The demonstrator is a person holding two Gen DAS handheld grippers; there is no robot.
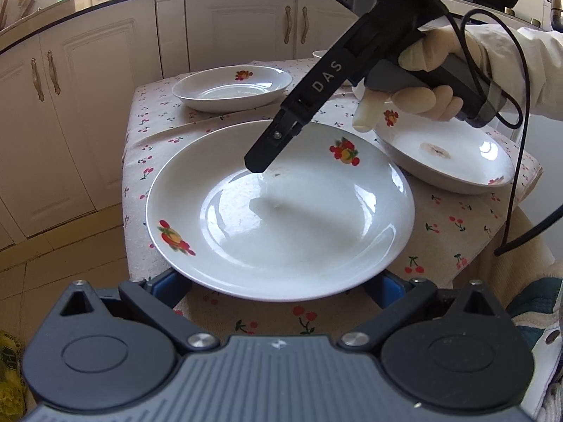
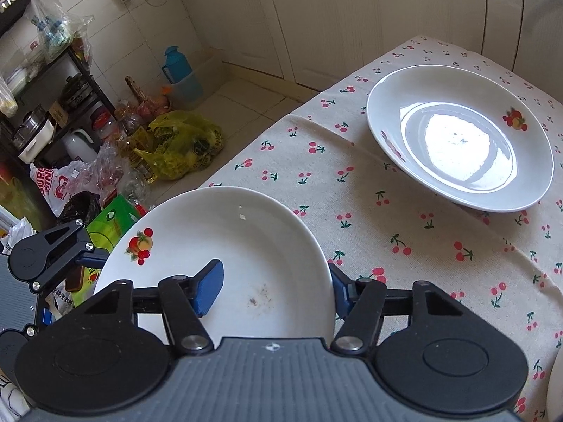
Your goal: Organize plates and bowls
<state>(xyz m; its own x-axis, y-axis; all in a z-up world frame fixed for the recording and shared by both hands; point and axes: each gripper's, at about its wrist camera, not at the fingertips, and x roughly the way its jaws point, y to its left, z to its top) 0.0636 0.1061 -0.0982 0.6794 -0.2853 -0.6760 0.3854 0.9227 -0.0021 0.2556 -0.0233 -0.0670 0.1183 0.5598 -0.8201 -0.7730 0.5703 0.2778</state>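
Observation:
A white plate with fruit prints (image 1: pixel 281 211) lies at the table's near edge; it also shows in the right wrist view (image 2: pixel 225 246). My left gripper (image 1: pixel 278 281) is open, its blue pads on either side of the plate's near rim. My right gripper (image 2: pixel 278 288) has one blue pad (image 2: pixel 209 288) over the plate's inside and the other outside its rim, apparently closed on that rim; it also shows in the left wrist view (image 1: pixel 258 165). A second plate (image 1: pixel 232 86) (image 2: pixel 461 137) lies farther back. A third plate (image 1: pixel 447 151) lies at the right.
The table wears a cherry-print cloth (image 2: pixel 352 190). White kitchen cabinets (image 1: pixel 88 105) stand behind it. Bags, a blue thermos (image 2: pixel 177 66) and a cluttered rack (image 2: pixel 38 98) crowd the floor to the left. A white cup (image 1: pixel 322 54) peeks out behind the right gripper.

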